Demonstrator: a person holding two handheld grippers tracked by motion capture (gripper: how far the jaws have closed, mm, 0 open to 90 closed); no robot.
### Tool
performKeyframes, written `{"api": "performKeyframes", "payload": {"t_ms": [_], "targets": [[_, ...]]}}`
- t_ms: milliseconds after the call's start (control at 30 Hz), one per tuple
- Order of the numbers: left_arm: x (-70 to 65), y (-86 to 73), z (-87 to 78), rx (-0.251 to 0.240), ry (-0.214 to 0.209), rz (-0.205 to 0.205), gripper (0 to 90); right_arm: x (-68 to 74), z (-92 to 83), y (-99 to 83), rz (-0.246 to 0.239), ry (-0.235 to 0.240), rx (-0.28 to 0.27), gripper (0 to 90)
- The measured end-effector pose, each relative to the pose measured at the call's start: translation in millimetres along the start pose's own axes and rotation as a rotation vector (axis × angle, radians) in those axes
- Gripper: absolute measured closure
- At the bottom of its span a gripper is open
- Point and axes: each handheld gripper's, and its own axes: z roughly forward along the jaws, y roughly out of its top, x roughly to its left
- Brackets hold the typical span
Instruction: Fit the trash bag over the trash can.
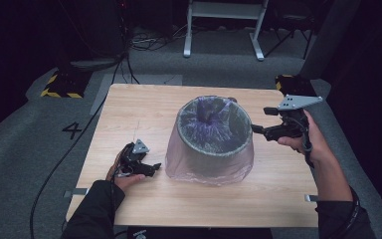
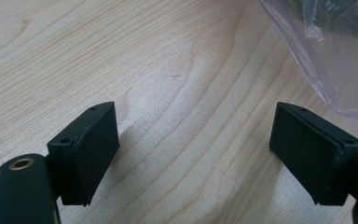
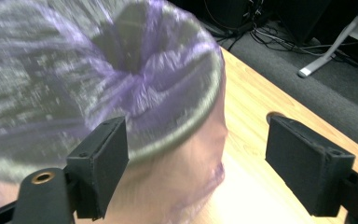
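Note:
A grey round bin [image 1: 214, 149] stands at the middle of the wooden table [image 1: 139, 104], lined with a thin purple plastic bag [image 1: 210, 119] that drapes over its rim and down its outside. My left gripper [image 1: 151, 168] lies low on the table just left of the bin, open, with bare wood between its jaws [image 2: 196, 154]; the bag's edge [image 2: 335, 60] hangs at the upper right of the left gripper view. My right gripper [image 1: 259, 120] hovers beside the bin's right rim, open with nothing in it. In the right gripper view [image 3: 196, 158] the lined rim [image 3: 182, 126] is close, blurred.
The table's right edge lies just beyond my right hand. On the grey floor behind the table stand a white desk frame [image 1: 224, 20] and loose cables [image 1: 149, 42]. A yellow-and-black striped block [image 1: 59, 87] sits at the back left.

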Motion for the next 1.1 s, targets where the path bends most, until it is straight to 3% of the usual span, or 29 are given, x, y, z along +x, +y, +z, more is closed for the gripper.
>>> {"api": "performKeyframes", "payload": {"t_ms": [167, 433, 867, 1100], "targets": [[0.0, 0.0, 0.0, 0.000, 0.000, 0.000, 15.1, -3.4, -4.4, -10.5, 0.014, -0.004, -0.013, 20.8], [0.1, 0.0, -0.1, 0.000, 0.002, 0.003, 15.1, -4.3, -7.0, -23.2, 0.010, -0.013, 0.014, 20.8], [0.0, 0.0, 0.0, -0.001, 0.001, 0.001, 15.1, -11.6, 5.5, -51.8, 0.028, -0.024, 0.091, 20.7], [-0.1, 0.0, 0.0, -0.001, 0.000, 0.000, 15.2, -16.3, 17.1, -71.8, 0.029, -0.039, 0.161, 20.4]]}}
